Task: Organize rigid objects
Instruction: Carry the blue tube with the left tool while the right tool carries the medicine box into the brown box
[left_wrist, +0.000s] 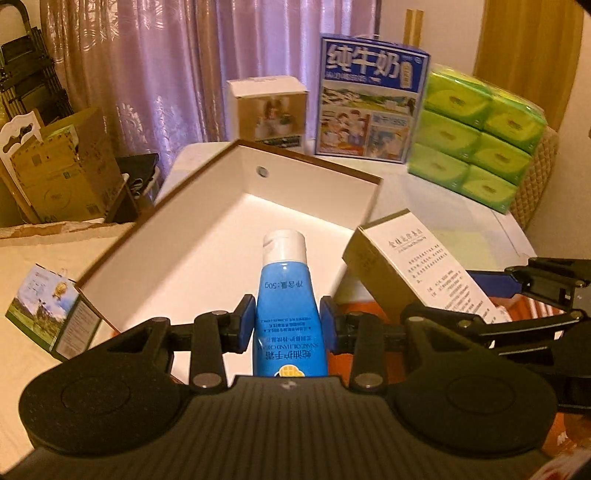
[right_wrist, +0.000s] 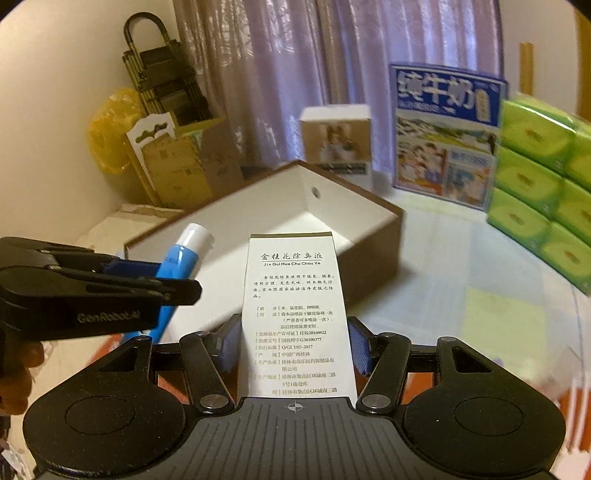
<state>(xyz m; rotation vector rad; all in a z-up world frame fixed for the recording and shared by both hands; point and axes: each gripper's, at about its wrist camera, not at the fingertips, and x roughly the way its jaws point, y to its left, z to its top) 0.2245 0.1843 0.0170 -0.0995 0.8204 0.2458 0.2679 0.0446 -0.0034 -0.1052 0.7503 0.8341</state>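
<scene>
- Left gripper (left_wrist: 287, 320): blue pads clamped on both sides of a blue tube (left_wrist: 290, 295), roughly at mid-body.
- Blue tube: glossy blue plastic, white cap pointing away from the camera, white print running lengthwise, a small yellow emblem near the crimped end. Held in the air, its cap over the near part of the open box (left_wrist: 207, 236).
- Right gripper (right_wrist: 293, 345): blue pads clamped on the long sides of a carton (right_wrist: 295, 314).
- Carton: tall, narrow, white face with a black heading and lines of small black text, olive-gold band at the top edge; the left wrist view shows olive-gold side panels. Held off the table, its top end at the box's near brown wall, toward the right corner.
- The two grippers sit side by side — tube on the left, carton on the right, close but not touching.
- Open box: shallow, rectangular, white inside, brown outside, a small round metal stud on one inner wall; its interior shows nothing in it.
- Behind the box, on the pale tabletop (right_wrist: 443, 251): a small white photo box (left_wrist: 267, 110), a blue milk carton case (left_wrist: 369, 99), a stack of green tissue packs (left_wrist: 476, 136).
- Left of the box — a small landscape-print box (left_wrist: 48, 314) on the surface.
- Background: lilac curtain (left_wrist: 177, 62), cardboard boxes (left_wrist: 62, 170) at the left.
</scene>
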